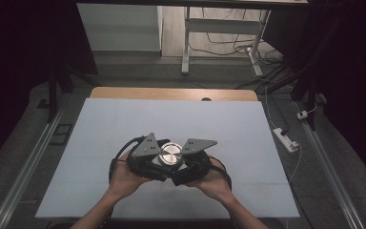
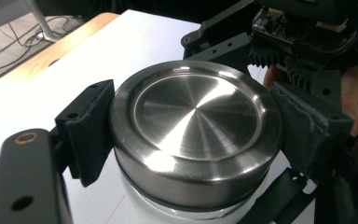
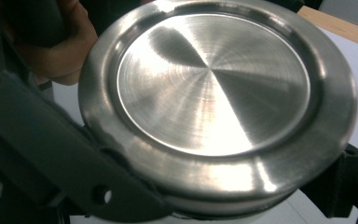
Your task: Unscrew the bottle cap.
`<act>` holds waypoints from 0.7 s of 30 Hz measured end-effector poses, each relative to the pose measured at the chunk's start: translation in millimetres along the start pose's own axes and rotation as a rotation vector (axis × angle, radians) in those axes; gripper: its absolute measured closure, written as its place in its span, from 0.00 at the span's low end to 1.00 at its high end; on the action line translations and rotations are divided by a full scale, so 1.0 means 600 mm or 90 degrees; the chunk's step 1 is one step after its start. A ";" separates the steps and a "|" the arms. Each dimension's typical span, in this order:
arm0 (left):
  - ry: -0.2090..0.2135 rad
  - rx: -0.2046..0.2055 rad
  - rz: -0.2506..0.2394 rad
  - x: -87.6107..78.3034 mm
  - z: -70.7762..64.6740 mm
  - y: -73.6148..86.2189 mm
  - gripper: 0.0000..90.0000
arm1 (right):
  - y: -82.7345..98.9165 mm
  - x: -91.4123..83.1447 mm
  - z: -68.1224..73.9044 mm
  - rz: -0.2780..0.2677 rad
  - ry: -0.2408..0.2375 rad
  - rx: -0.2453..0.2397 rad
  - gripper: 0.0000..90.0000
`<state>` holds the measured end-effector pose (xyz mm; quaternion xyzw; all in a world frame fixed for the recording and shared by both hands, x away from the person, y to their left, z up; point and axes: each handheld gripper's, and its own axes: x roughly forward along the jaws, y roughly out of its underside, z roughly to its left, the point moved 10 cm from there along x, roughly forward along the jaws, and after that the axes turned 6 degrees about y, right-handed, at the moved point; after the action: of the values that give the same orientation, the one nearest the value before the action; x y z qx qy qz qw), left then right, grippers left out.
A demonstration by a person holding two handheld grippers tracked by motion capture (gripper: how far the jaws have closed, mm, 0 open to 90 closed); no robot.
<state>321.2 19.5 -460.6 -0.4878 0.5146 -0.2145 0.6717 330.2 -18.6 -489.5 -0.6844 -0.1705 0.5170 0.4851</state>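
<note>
Steel lid (image 3: pixel 214 84), black fingers (image 3: pixel 349 175) gripping its rim, a hand (image 3: pixel 67 51) behind

Lid (image 1: pixel 170 154) between left gripper (image 1: pixel 145 160) and right gripper (image 1: pixel 195 162), above table (image 1: pixel 124 124)

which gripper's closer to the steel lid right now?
Neither, it's a tie: the left gripper flanks the steel lid from its left, jaws against the rim, and the right gripper does the same from its right.

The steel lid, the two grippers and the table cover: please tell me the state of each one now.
Steel lid: on its white container, upright, gripped from both sides.
Left gripper: shut on the steel lid.
Right gripper: shut on the steel lid.
White container: standing on the table cover, closed.
White table cover: lying flat.
</note>
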 end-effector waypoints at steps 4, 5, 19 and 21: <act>0.001 -0.001 -0.002 0.001 0.000 0.000 0.22 | 0.000 0.000 -0.001 0.000 0.001 0.002 0.17; 0.001 -0.004 -0.002 0.001 0.001 0.001 0.22 | 0.000 0.000 -0.001 -0.001 0.001 0.002 0.17; 0.185 -0.039 -0.036 -0.056 -0.003 -0.018 0.07 | -0.001 -0.006 -0.006 -0.007 0.003 0.007 0.17; 0.219 -0.012 -0.025 -0.068 -0.005 -0.010 0.03 | 0.000 -0.009 0.000 -0.010 -0.023 -0.009 0.17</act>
<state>304.7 47.7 -435.5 -0.4603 0.6146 -0.3029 0.5645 328.2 -22.6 -486.4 -0.6770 -0.1885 0.5244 0.4808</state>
